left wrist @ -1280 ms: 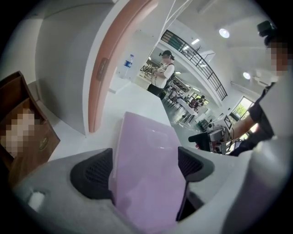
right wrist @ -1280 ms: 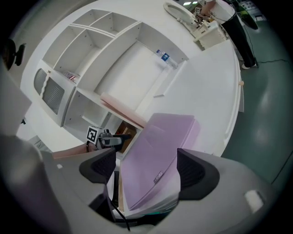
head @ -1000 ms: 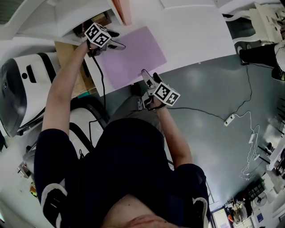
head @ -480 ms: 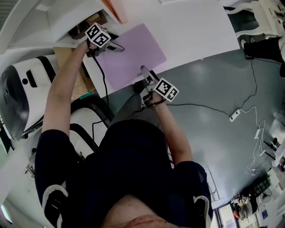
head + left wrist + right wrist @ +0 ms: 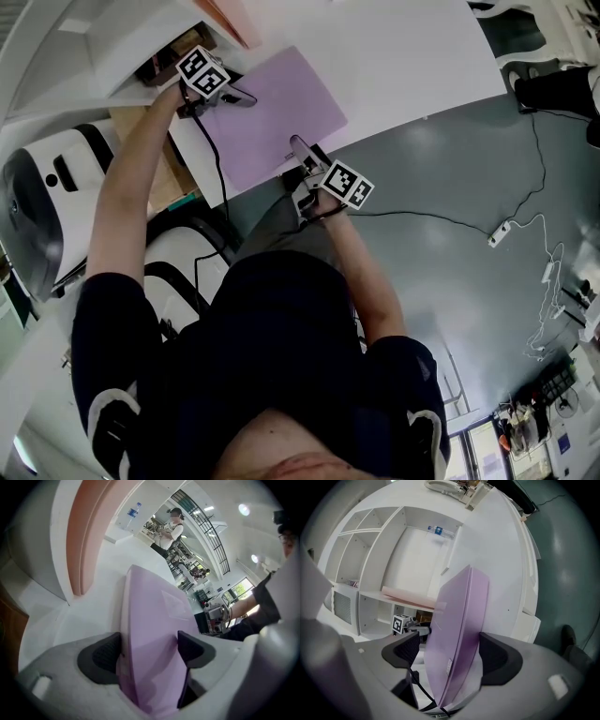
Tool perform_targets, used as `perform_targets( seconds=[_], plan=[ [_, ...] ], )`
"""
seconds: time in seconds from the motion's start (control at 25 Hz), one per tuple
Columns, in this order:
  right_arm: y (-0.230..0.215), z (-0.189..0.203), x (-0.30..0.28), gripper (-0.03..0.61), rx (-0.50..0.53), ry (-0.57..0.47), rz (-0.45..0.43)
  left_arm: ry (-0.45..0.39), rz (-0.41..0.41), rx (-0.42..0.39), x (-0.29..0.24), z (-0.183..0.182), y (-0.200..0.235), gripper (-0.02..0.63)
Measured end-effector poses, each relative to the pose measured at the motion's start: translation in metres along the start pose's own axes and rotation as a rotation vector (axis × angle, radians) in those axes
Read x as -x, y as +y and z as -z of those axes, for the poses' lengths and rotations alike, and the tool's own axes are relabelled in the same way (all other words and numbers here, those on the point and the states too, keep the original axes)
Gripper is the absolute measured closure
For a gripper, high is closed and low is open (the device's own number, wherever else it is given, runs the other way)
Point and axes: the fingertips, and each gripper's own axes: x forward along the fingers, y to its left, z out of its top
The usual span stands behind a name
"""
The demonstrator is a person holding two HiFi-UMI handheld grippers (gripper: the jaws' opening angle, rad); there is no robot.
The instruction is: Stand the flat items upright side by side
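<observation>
A flat purple folder [image 5: 272, 112] lies over the near edge of the white table [image 5: 403, 66]. My left gripper [image 5: 239, 97] is at the folder's far left corner. Its jaws are closing and both pads touch the purple folder [image 5: 150, 634] between them. At the near edge, my right gripper [image 5: 298, 148] is shut on the purple folder [image 5: 457, 620], which runs through its jaws edge-on. A salmon-pink flat item [image 5: 225, 19] rests in the white shelf unit [image 5: 389, 550] beyond the folder, close to the left gripper.
A water bottle [image 5: 439, 530] lies at the back of the shelf unit. A white machine [image 5: 37, 206] and a brown board [image 5: 150, 159] stand left of the table. Cables and a power strip [image 5: 497, 232] lie on the grey floor. A person [image 5: 171, 527] stands far off.
Both grippers and the purple folder have shifted only slightly up and left in the head view. The folder stays between both pairs of jaws.
</observation>
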Motion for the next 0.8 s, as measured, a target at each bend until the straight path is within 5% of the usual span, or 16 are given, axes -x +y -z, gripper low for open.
perform_targets(
  seconds=[0.8],
  plan=[
    [-0.010, 0.009, 0.012, 0.255, -0.077, 0.002, -0.063, 0.099, 0.013, -0.069, -0.008, 0.005, -0.008, 0.239]
  ],
)
